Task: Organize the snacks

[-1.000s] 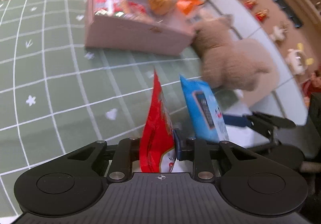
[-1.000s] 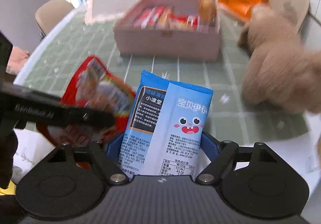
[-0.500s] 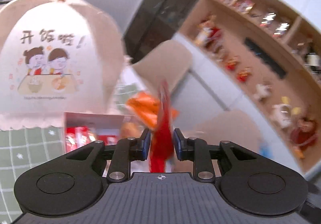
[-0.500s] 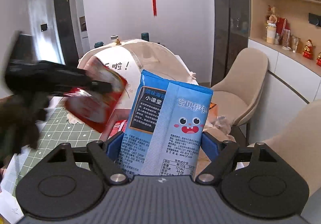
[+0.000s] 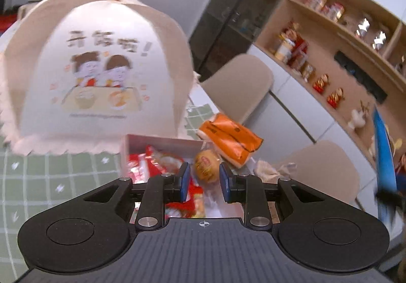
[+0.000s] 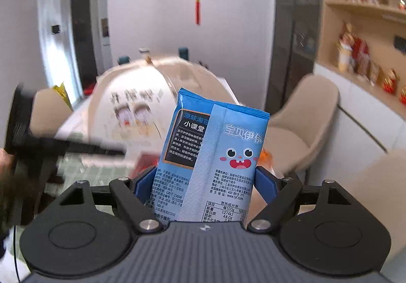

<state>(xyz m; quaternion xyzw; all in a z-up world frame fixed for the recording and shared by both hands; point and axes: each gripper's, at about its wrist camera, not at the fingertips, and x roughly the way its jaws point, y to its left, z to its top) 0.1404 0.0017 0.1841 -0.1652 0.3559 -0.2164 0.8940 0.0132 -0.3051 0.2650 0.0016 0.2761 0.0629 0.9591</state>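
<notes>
My left gripper (image 5: 204, 182) is open and empty, held above the pink box (image 5: 162, 142). In the box lie red snack packets (image 5: 154, 163) and a round yellow snack (image 5: 205, 165). A red packet (image 5: 189, 200) lies just below the fingers. My right gripper (image 6: 206, 182) is shut on a blue snack packet (image 6: 213, 156) with a cartoon face, held upright in the air. That packet shows edge-on in the left wrist view (image 5: 384, 153). The left gripper appears blurred at the left of the right wrist view (image 6: 63, 148).
A domed food cover (image 5: 94, 72) with a cartoon print stands behind the box on the green checked tablecloth (image 5: 38, 176). An orange pack (image 5: 229, 139) lies right of the box. Beige chairs (image 5: 241, 85) and a shelf of ornaments (image 5: 330, 59) are at the right.
My left gripper has opened and let go of the red packet, which now lies in the box. Both grippers lifted from table level; the right still holds the blue packet.
</notes>
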